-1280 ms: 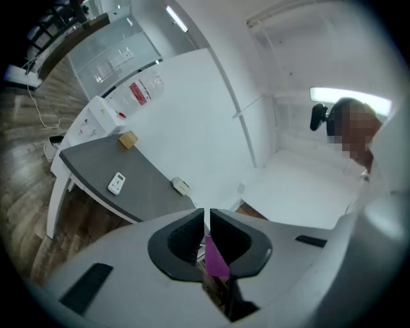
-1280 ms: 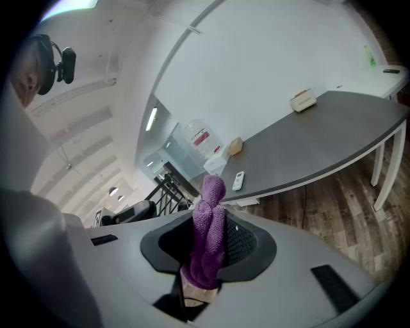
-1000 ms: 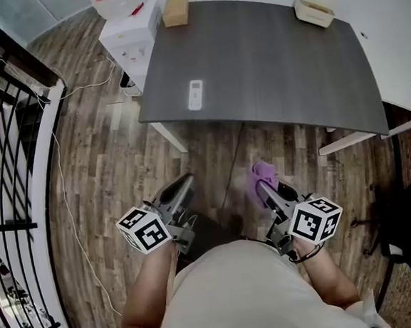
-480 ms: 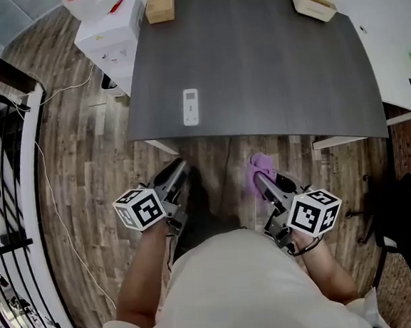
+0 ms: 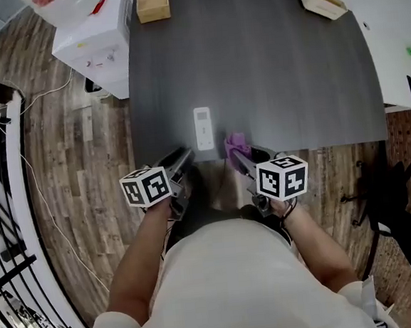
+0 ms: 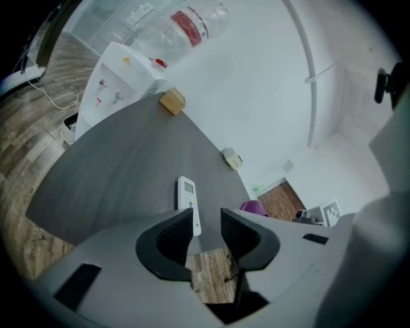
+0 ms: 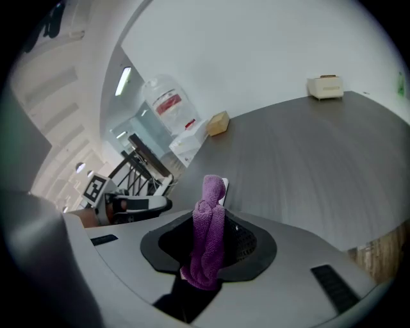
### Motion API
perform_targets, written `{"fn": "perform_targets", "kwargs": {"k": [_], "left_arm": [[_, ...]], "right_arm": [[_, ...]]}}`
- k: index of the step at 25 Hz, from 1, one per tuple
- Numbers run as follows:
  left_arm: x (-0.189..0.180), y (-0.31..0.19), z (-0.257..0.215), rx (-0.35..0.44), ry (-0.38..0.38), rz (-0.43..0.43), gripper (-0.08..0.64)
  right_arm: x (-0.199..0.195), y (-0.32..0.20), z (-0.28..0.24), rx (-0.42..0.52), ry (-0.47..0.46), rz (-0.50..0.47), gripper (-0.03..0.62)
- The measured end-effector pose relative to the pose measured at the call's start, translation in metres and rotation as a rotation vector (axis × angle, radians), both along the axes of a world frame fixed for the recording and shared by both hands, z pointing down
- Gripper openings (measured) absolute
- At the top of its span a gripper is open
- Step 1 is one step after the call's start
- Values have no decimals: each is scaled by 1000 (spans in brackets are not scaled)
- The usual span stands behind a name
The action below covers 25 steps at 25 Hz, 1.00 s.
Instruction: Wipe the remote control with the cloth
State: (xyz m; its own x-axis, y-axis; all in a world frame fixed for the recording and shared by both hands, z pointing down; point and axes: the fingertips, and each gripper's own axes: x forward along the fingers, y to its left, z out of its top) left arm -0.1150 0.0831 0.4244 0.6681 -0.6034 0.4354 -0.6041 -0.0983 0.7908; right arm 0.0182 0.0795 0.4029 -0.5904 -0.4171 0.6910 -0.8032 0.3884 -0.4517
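Note:
The white remote control point(image 5: 203, 128) point(image 6: 188, 198) lies face up near the front edge of the dark grey table point(image 5: 268, 61). My left gripper point(image 5: 183, 157) point(image 6: 206, 221) hovers at that edge just short of the remote. Its jaws have just been opening, stand slightly apart and hold nothing. My right gripper point(image 5: 235, 156) point(image 7: 211, 224) is shut on the purple cloth point(image 5: 236, 143) point(image 7: 209, 234), which sticks up between the pads, just right of the remote. In the right gripper view the cloth hides most of the remote point(image 7: 223, 190).
A small wooden box point(image 5: 152, 1) and a beige tray point(image 5: 322, 1) sit at the table's far side. A white water dispenser point(image 5: 91, 41) stands off its left corner. A black railing point(image 5: 4, 234) runs along the left, and a chair base point(image 5: 404, 224) stands at the right.
Both grippers have moved forward from over the floor to the table's front edge, near the remote. The left jaws have parted a little. The cloth stays in the right gripper.

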Motion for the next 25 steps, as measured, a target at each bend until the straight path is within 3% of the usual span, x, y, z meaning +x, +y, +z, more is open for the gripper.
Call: {"fn": "perform_targets", "kwargs": {"k": [11, 17, 21, 25], "left_arm": [[19, -30, 39, -91, -61, 77, 123], [22, -40, 58, -155, -126, 22, 128], [22, -43, 62, -179, -121, -2, 129], [29, -41, 65, -187, -119, 9, 129]], "right_arm": [[-27, -47, 49, -60, 108, -81, 101], [-33, -60, 62, -56, 131, -140, 101], [-43, -67, 54, 6, 143, -206, 101], [-47, -62, 67, -15, 160, -258, 101]]}}
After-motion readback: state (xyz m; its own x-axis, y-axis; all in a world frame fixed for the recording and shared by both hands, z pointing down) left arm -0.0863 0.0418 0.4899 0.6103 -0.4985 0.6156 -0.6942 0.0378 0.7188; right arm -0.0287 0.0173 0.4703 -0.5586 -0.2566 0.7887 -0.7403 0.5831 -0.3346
